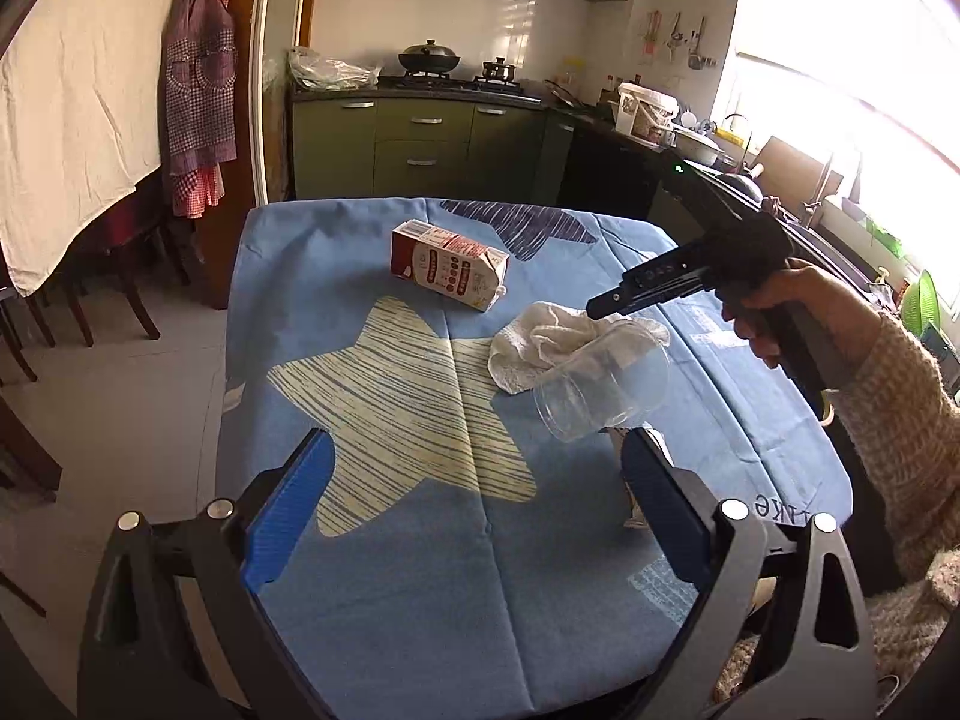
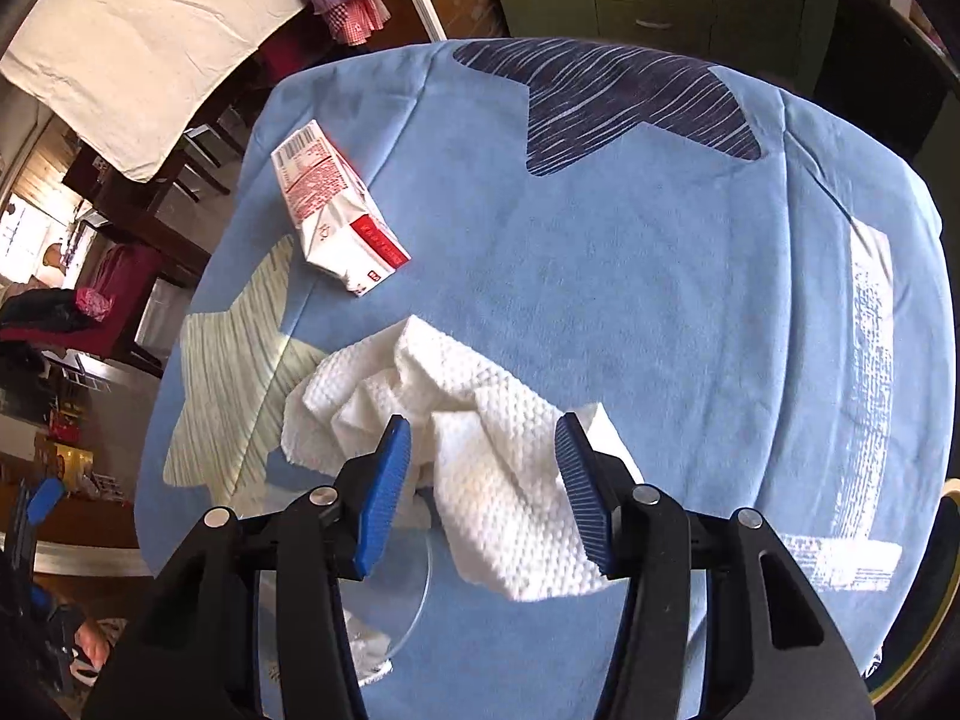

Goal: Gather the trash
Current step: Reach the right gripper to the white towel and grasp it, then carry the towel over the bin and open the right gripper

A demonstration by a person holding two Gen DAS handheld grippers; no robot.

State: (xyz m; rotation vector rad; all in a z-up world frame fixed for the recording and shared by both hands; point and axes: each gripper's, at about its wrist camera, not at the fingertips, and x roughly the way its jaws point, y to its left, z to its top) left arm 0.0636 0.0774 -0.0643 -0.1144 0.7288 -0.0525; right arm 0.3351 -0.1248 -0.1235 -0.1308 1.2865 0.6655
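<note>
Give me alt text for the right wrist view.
The right gripper, jaws apart, straddles a crumpled white paper towel on a blue star-print tablecloth. A clear plastic cup lies below it, a red-and-white carton beyond.

table [image 1: 420, 630]: bears all items | milk carton [image 1: 449, 264]: on its side, toward far edge | paper towel [image 1: 540, 342]: crumpled, nearer than carton, right of it | plastic cup [image 1: 600, 390]: on its side, touching towel's near edge | right gripper [image 2: 483, 480]: above towel, fingers straddling a fold
</note>
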